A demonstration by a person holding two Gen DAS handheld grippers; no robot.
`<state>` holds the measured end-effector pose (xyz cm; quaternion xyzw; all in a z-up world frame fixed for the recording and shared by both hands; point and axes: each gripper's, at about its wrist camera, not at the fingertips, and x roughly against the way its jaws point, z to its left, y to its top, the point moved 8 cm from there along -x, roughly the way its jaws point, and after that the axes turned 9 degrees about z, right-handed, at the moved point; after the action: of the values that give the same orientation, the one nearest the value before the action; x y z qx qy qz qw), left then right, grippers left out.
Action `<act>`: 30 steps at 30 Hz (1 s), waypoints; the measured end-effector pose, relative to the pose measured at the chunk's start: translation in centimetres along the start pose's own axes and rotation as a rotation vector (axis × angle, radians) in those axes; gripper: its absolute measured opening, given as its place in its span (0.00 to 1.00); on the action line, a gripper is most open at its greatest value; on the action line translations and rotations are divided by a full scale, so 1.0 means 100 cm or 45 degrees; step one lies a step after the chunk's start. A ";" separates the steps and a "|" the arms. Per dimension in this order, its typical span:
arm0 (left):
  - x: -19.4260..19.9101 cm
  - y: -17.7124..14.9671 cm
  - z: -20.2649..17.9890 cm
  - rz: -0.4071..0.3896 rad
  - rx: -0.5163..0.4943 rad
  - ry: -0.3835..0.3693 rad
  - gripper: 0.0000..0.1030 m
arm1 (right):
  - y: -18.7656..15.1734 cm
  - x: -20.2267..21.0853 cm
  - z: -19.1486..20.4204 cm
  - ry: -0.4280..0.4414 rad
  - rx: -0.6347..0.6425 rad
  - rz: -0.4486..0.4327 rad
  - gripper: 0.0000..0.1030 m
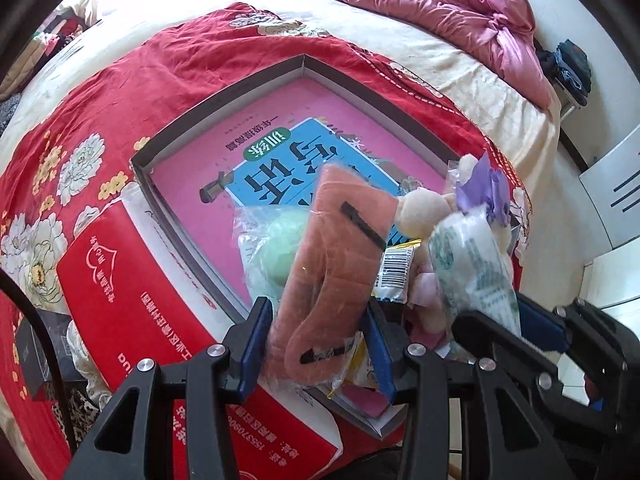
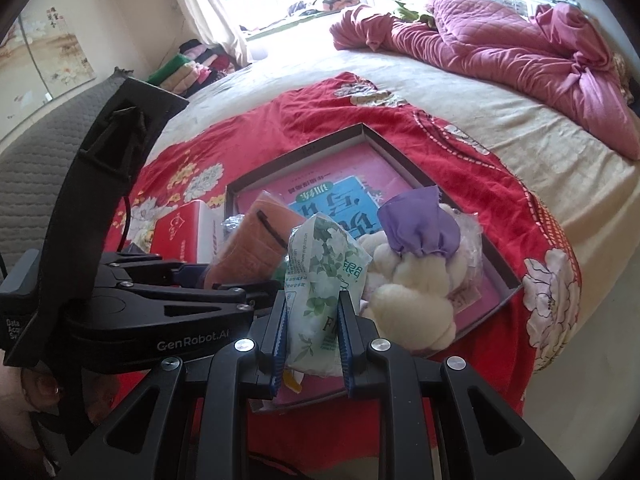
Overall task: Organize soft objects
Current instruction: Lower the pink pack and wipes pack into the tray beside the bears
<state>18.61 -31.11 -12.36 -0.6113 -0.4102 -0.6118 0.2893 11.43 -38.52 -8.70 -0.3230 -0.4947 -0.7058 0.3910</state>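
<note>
My left gripper (image 1: 318, 320) is shut on an orange plush item in clear wrap (image 1: 336, 256), held over the near corner of a shallow grey box (image 1: 224, 92); the item shows in the right wrist view (image 2: 256, 240) too. My right gripper (image 2: 313, 320) is shut on a tissue pack with green floral print (image 2: 324, 272), seen also in the left wrist view (image 1: 472, 264). Inside the box lie a cream plush toy with a purple cloth (image 2: 416, 248), a green ball in plastic (image 1: 280, 248) and a pink book (image 1: 256, 152).
A red and white carton (image 1: 132, 280) lies left of the box on the red floral cloth (image 1: 100, 92). A crumpled pink quilt (image 2: 500, 48) lies at the far side of the bed. Folded clothes (image 2: 192, 64) are stacked by the window.
</note>
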 end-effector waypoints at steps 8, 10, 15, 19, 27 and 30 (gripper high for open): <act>-0.002 0.001 -0.002 0.003 -0.048 0.019 0.44 | 0.010 -0.015 -0.010 0.009 -0.029 0.035 0.23; -0.002 0.001 -0.002 0.007 -0.053 0.018 0.44 | 0.014 -0.019 -0.013 0.009 -0.040 0.045 0.23; -0.001 0.002 0.001 0.013 -0.059 0.023 0.44 | 0.021 -0.025 -0.016 0.032 -0.064 0.060 0.23; -0.001 0.003 0.001 0.018 -0.069 0.030 0.43 | 0.026 -0.028 -0.017 0.035 -0.070 0.065 0.24; -0.005 0.000 -0.008 0.032 -0.122 0.062 0.43 | 0.025 -0.029 -0.014 0.056 -0.075 0.087 0.30; -0.006 -0.001 -0.010 0.036 -0.123 0.051 0.43 | 0.024 -0.029 -0.013 0.070 -0.084 0.093 0.33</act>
<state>18.03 -32.00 -12.90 -0.6180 -0.3655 -0.6389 0.2762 14.83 -39.60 -10.45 -0.3341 -0.4482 -0.7154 0.4191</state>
